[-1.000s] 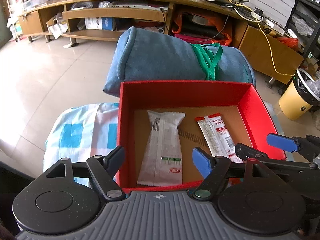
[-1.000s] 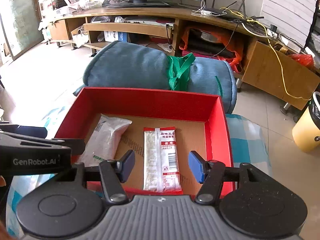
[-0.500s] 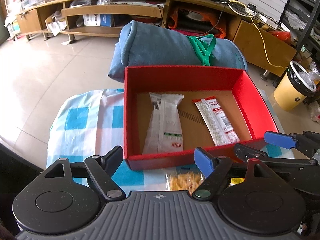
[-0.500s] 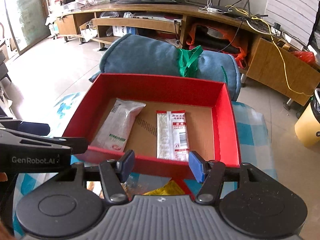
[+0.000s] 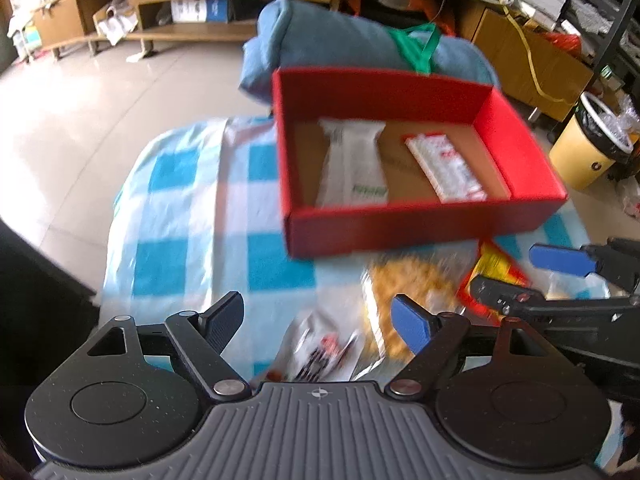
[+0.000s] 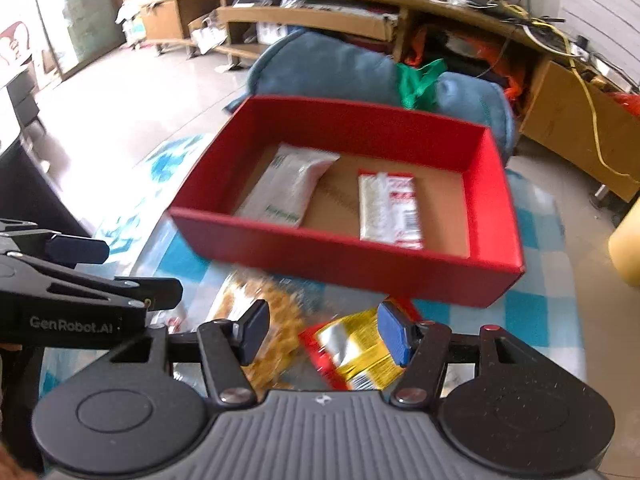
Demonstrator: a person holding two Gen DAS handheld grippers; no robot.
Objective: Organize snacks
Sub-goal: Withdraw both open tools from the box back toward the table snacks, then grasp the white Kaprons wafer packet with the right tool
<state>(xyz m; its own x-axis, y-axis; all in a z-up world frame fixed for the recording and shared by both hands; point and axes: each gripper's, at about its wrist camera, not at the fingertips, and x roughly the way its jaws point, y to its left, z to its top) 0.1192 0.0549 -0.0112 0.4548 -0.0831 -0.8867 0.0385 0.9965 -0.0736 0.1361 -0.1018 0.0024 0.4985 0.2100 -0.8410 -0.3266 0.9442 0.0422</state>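
Observation:
A red box [image 5: 400, 232] [image 6: 340, 260] stands on a blue-and-white checked cloth [image 5: 180, 220] [image 6: 540, 308]. Inside it lie a white packet [image 5: 352, 168] [image 6: 288, 188] and a red-and-white packet [image 5: 444, 168] [image 6: 388, 208]. In front of the box lie a clear bag of yellow snacks [image 5: 404, 280] [image 6: 276, 308], a yellow-and-red packet [image 6: 356, 348] [image 5: 496, 264] and a small clear packet with red print [image 5: 320, 352]. My left gripper [image 5: 316, 314] [image 6: 124, 270] hangs open over the small packet and the clear bag. My right gripper [image 6: 323, 322] [image 5: 528, 280] is open above the yellow-and-red packet, not touching it.
A rolled blue cushion with a green strap [image 5: 352, 48] [image 6: 332, 68] lies behind the box. A yellow bin [image 5: 588, 152] stands on the floor at the right. Wooden shelves [image 5: 200, 0] run along the back. Something dark [image 5: 32, 288] borders the cloth's left edge.
Both grippers have drawn back from over the red box toward the cloth's near side. The loose packets in front of the box have come into view. The left jaws stand slightly wider.

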